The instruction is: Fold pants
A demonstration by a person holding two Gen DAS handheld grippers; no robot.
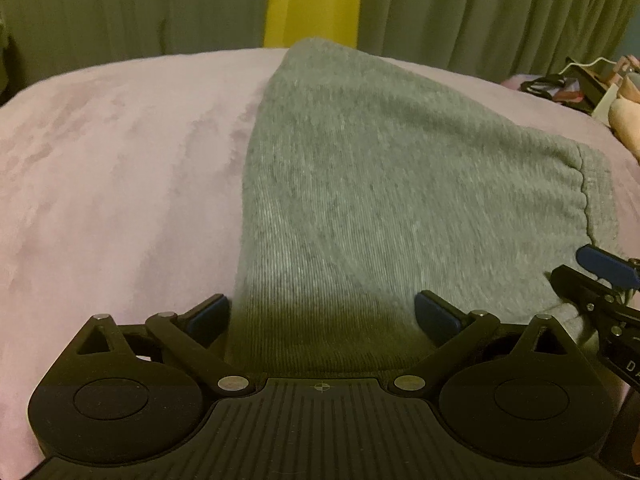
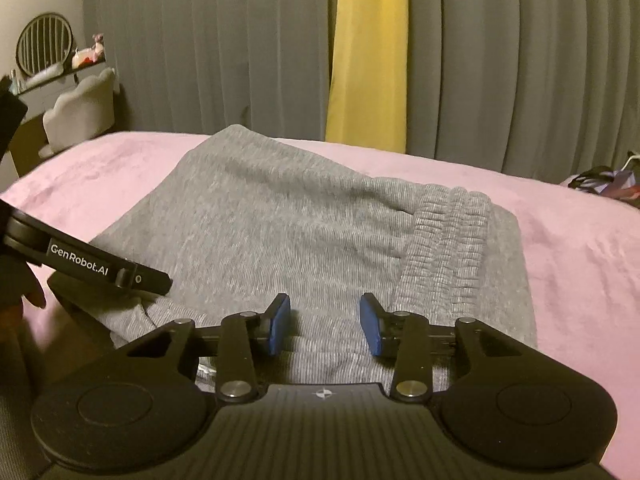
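On the pink bedspread: grey pants are spread ahead of both claws.
Left gripper: held wide, cloth between the fingers.
Right gripper: partly open, nothing pinched.
Risk: one layer may be caught, so the fold is skewed.

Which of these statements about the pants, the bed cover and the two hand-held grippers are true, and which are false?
1. The pants are grey. True.
2. The left hand-held gripper is shut. False: its jaws stand wide open over the cloth.
3. The pants lie on a pink bed cover. True.
4. The right hand-held gripper grips the waistband. False: it is open, with the waistband beside it.
5. The curtain strip is blue. False: it is yellow.
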